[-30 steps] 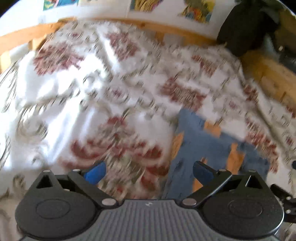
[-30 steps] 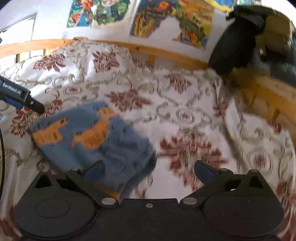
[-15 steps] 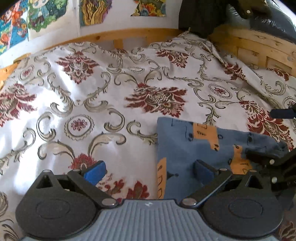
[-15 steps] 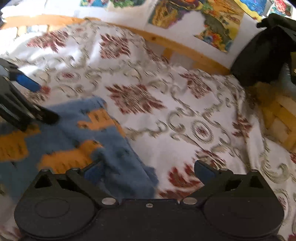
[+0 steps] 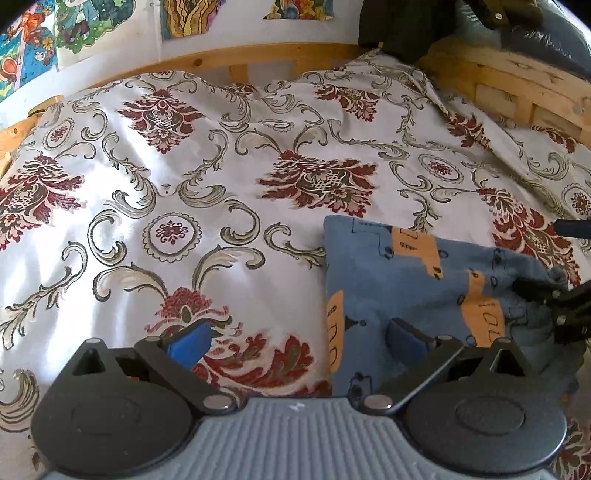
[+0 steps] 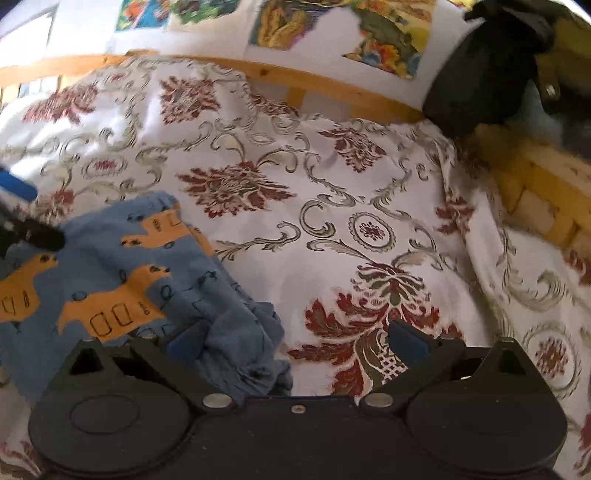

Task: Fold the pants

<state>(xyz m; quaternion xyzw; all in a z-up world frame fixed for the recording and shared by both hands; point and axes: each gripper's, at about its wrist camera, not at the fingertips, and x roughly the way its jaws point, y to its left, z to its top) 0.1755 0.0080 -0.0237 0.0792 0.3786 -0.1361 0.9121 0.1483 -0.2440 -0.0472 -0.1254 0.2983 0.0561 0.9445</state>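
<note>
Plainly, we see little clutter on the white bedspread with dark red floral medallions and grey scrolls point(image 5: 229, 177), which fills both views. In the left wrist view, the folded blue pants with orange vehicle patches point(image 5: 406, 280) lie at the lower right of the frame, and at the right edge the black linkage of the other tool reaches onto their far side. Our left gripper point(image 5: 297, 341) sits at the bottom centre with its blue-padded fingers point(image 5: 190, 341) spread wide; the left pad is over bare bedspread, the right pad over the pants, and neither clamps anything.

In the right wrist view the pants point(image 6: 110, 280) sit at the lower left, their right edge bunched in soft folds. Our right gripper point(image 6: 295, 341) is likewise spread wide: its left pad is beside that bunched edge, though we cannot tell whether it touches, and its right pad is over the bedspread.

Along the top of both frames runs a light wooden bed rail point(image 5: 266, 55), with colourful cartoon posters point(image 6: 284, 26) on the white wall above. A dark black bundle point(image 6: 487, 70) rests at the upper right corner.
</note>
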